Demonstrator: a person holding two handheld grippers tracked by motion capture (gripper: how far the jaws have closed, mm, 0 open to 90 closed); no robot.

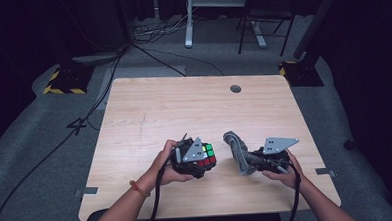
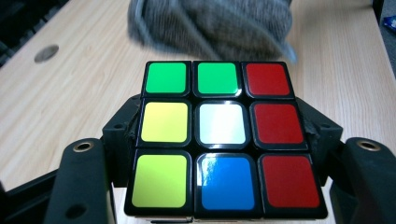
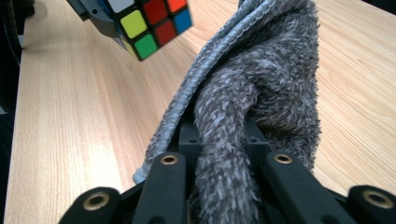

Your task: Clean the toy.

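From the high view, a person's two forearms come in at the bottom of a light wood table (image 1: pixel 149 107), each hand on a gripper. The left gripper (image 1: pixel 198 160) is clamped on a Rubik's cube (image 1: pixel 207 156), held near the front middle of the table, and the right gripper (image 1: pixel 251 158) has a grey fuzzy cloth (image 1: pixel 237 148) pinched in it, with the cloth sticking up and toward the cube. The two are close together but apart. There's a small round grommet (image 1: pixel 235 88) near the far edge of the table. In the left gripper view, the cube (image 2: pixel 224 140) sits squeezed between the two black jaws, one on each side, showing green, green, red along the top row, yellow, white, red in the middle, yellow, blue, red at the bottom. The cloth (image 2: pixel 210 23) hangs just beyond it, kinda blurry, so I can't tell if it touches the cube. In the right gripper view, the cloth (image 3: pixel 261 93) is bunched up between the jaws, stitched hem running down its left side, and the cube (image 3: pixel 149 23) floats at the upper left above the table.
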